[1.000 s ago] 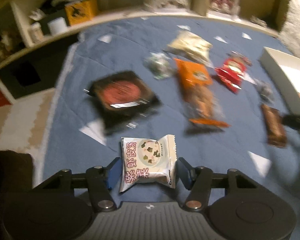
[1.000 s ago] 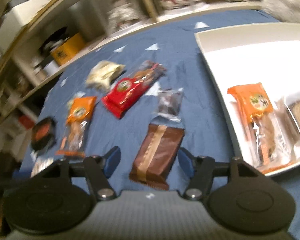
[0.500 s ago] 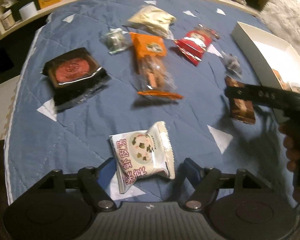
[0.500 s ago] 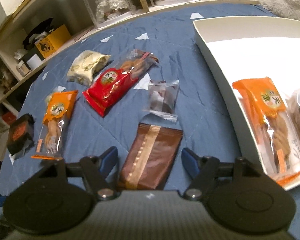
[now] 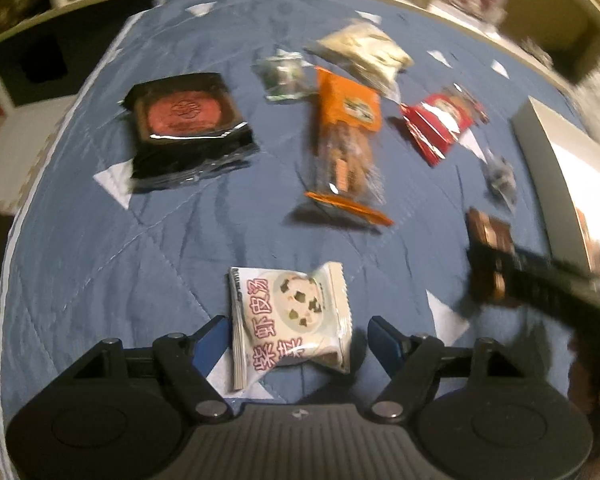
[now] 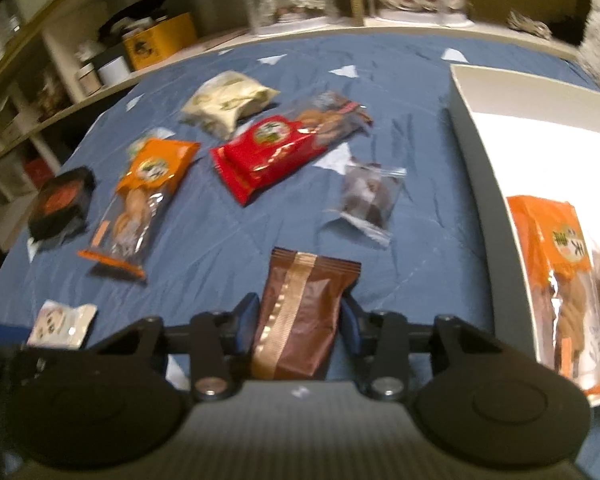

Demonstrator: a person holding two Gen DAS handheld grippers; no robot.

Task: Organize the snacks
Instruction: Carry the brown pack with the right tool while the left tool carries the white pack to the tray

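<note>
Right gripper (image 6: 300, 322) pinching brown packet (image 6: 300, 316), next lift into white tray (image 6: 480, 152); left gripper (image 5: 294, 338) open around white packet (image 5: 290, 320).

Dim rm; blue quilted cover (image 6: 236, 240) w/ white triangles, cream open shelving (image 6: 60, 52) behind.

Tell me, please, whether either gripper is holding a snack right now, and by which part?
The right gripper clamps the brown foil packet with a gold stripe across its long sides, near its middle. The left gripper is open around the white snack packet, not gripping.
</note>
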